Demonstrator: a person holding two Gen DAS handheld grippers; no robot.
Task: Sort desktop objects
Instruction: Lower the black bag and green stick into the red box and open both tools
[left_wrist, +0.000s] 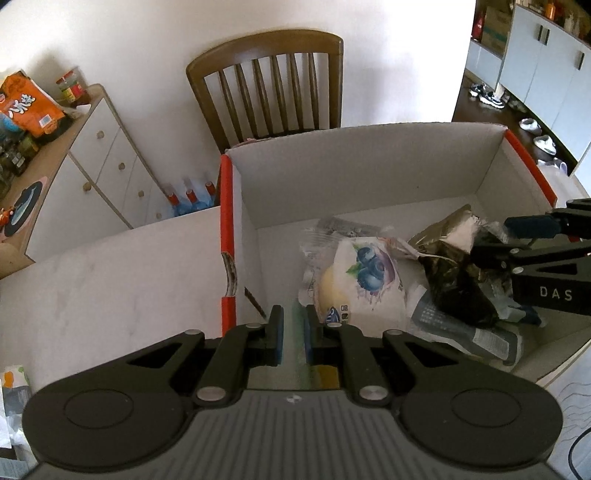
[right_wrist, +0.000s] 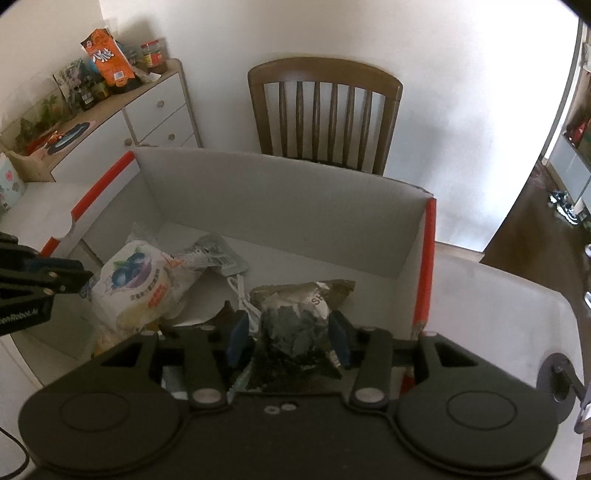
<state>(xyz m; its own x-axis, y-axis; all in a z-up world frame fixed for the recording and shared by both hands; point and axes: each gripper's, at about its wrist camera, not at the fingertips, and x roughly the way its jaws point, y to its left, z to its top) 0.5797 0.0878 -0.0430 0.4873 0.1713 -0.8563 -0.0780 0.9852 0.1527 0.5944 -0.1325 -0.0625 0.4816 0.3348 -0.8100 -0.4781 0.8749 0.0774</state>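
Resting on the tabletop, 1 white cardboard box (right_wrist: 332, 206) holds 1 blueberry-print packet (left_wrist: 364, 280), 1 dark packet (right_wrist: 295, 325) and other wrappers. The left gripper (left_wrist: 293, 328) is nearly closed on a thin translucent wrapper (left_wrist: 295, 354). The right gripper (right_wrist: 288, 334) stands part-open, straddling the dark packet near the box's right wall.

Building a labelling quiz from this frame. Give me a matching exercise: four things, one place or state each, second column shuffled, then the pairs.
Things:
1. blueberry packet
2. dark snack bag
3. wooden chair
4. orange bag

Places or states:
A. behind the box
B. on the sideboard
C. between the right gripper jaws
D. lying in the box's left part

Pairs: 1-D, 2-C, 3-A, 4-B
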